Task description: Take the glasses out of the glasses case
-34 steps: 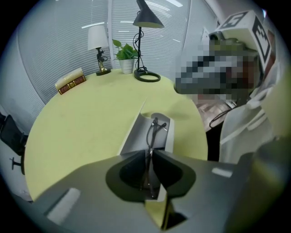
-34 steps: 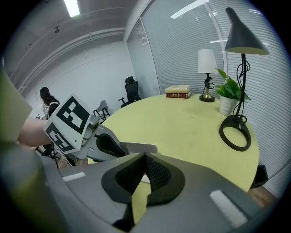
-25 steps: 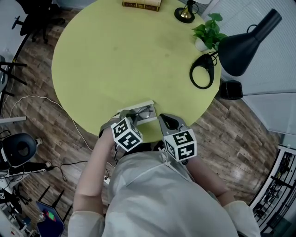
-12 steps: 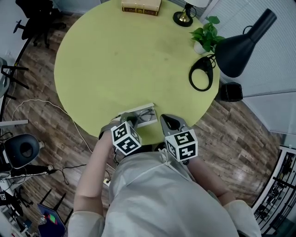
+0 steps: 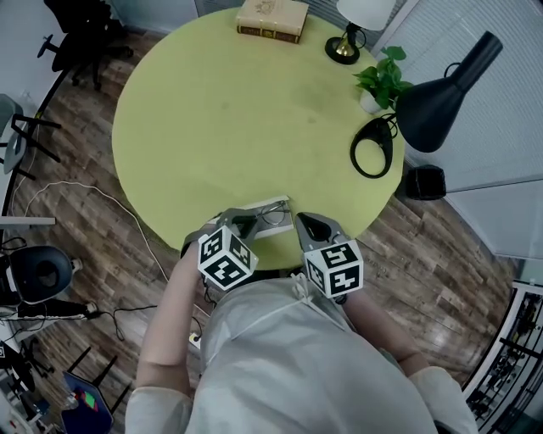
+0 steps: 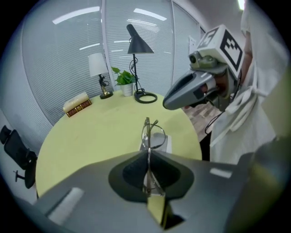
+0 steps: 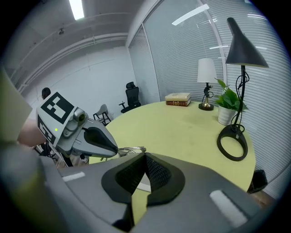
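Thin metal-framed glasses [image 6: 152, 134] stick up from between the jaws of my left gripper [image 6: 148, 152], which is shut on one of their temples. They hang above the white glasses case [image 6: 166, 144], which lies open on the yellow round table [image 5: 221, 119] at its near edge. In the head view the left gripper [image 5: 244, 224] is over the case [image 5: 273, 208] and the right gripper [image 5: 307, 224] is just to its right. My right gripper [image 7: 145, 157] is shut with nothing in it. From its view the glasses [image 7: 129, 149] show at the tip of the left gripper [image 7: 97, 141].
A book [image 5: 271, 19], a small table lamp [image 5: 346, 47] and a potted plant [image 5: 382, 80] stand at the table's far side. A black desk lamp [image 5: 441, 85] with a ring base [image 5: 373, 146] stands at the right. Office chairs and cables are on the floor to the left.
My left gripper has risen with the glasses, lifting them out of the case. The right gripper has stayed where it was.
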Demonstrator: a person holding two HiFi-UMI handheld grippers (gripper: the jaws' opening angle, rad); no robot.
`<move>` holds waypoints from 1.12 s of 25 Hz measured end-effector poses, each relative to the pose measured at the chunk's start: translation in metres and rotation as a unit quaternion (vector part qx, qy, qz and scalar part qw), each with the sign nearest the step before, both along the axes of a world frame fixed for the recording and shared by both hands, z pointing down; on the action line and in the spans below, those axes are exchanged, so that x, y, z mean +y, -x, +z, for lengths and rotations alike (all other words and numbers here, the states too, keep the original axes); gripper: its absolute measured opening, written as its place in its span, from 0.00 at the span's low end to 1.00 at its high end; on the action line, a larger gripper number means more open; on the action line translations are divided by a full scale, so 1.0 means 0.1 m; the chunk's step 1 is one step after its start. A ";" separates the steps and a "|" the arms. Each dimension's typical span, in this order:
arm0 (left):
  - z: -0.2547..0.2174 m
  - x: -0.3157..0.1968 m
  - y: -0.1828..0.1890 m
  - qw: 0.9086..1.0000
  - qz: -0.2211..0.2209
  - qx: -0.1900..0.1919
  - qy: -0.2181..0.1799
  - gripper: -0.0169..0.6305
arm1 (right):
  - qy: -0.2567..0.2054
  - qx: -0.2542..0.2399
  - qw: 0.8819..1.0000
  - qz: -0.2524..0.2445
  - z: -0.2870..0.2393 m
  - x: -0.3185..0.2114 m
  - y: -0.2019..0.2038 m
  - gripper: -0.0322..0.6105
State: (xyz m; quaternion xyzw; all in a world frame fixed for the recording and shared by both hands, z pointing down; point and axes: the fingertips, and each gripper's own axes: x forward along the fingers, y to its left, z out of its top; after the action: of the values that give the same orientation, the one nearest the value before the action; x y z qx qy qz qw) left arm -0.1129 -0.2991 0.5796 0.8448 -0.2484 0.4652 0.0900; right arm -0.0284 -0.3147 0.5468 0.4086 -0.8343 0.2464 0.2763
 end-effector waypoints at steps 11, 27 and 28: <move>-0.64 -0.12 0.37 0.978 -0.161 0.112 -0.075 0.05 | -0.033 -0.006 0.999 -0.016 -0.28 -0.05 0.13 0.05; -1.53 -0.07 0.95 0.851 -0.411 0.237 -0.224 0.05 | -0.094 -0.026 0.994 -0.043 -0.65 0.08 0.23 0.05; -1.55 -0.06 0.96 0.846 -0.418 0.239 -0.228 0.05 | -0.098 -0.027 0.994 -0.041 -0.67 0.09 0.22 0.05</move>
State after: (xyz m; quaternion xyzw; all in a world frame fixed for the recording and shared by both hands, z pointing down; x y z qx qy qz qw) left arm -0.2092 -0.3046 0.4244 0.7429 -0.6480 0.0975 0.1370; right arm -0.0501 -0.3058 0.4798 0.3927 -0.8773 0.1632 0.2225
